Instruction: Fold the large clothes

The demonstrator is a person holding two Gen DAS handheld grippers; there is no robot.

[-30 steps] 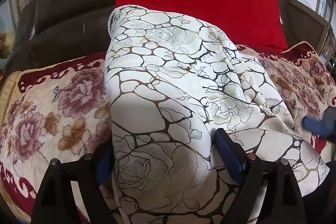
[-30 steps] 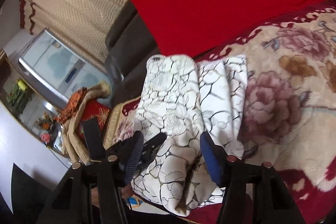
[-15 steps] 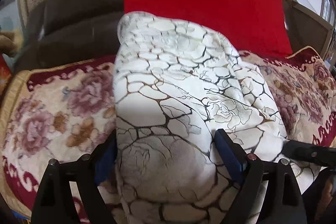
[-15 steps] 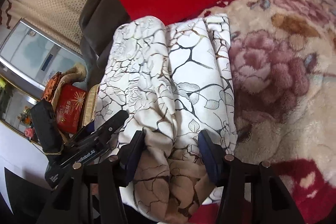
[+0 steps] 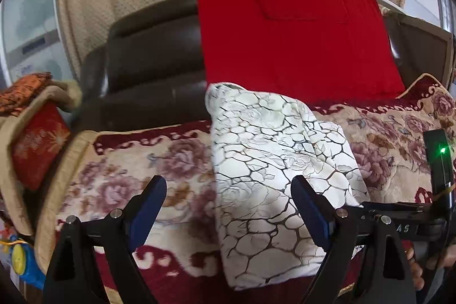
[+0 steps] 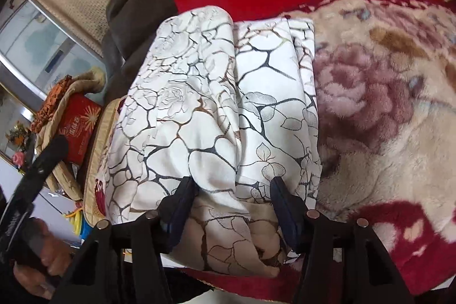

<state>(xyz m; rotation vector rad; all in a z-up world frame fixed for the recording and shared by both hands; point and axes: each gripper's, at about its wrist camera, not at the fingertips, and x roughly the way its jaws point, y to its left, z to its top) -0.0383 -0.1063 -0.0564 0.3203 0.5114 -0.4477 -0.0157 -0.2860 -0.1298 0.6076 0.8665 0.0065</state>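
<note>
1. Folded white garment [image 5: 273, 178] with a cracked rose print is lying on the floral blanket [image 5: 136, 184] covering a dark sofa [image 5: 148, 53].
2. Left gripper [image 5: 229, 207] is hovering wide open over the garment's near edge, gripping nothing.
3. Right gripper [image 6: 232, 210] is straddling the garment's bunched near end [image 6: 222, 116], fingers partly open with cloth between them.

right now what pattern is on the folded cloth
White folded cloth with dark crackle lines and faint roses; clearest in the right wrist view.
</note>
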